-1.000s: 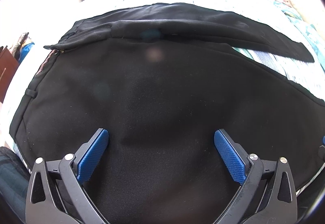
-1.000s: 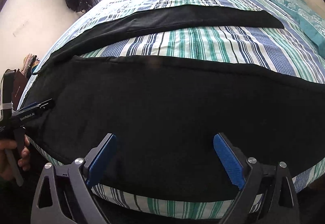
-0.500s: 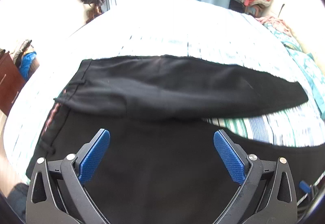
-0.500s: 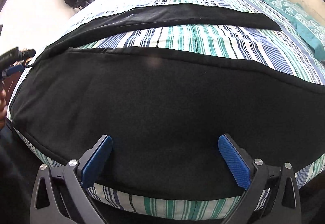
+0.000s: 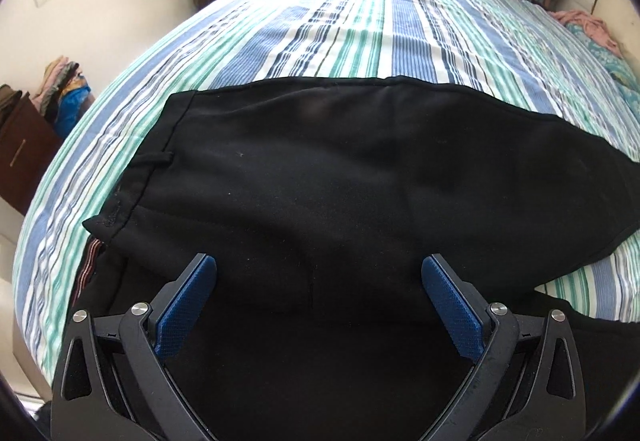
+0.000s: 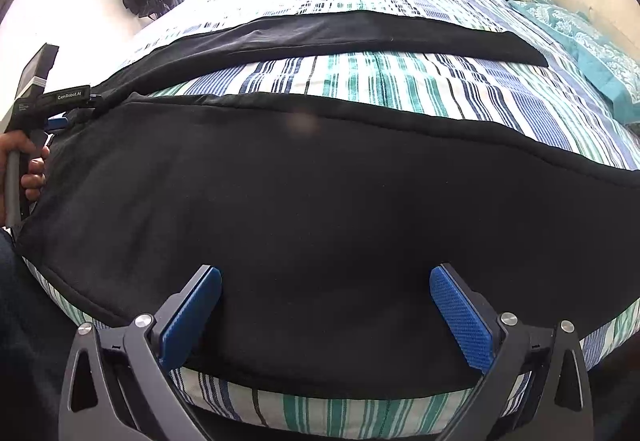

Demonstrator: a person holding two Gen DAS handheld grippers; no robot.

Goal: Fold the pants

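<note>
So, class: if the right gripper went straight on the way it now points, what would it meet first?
Most likely the black pants. The right gripper has its jaws wide open, empty, aimed across the near leg lying on the striped bed. Depth is unclear, so its height above the fabric cannot be told.

"GenRobot.AI" printed white on left tongs (image 6: 60, 121) body.

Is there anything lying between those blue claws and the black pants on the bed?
Nothing visible. Both the left gripper and right gripper hang open right over the black pants, with only bare cloth between their fingers.
</note>
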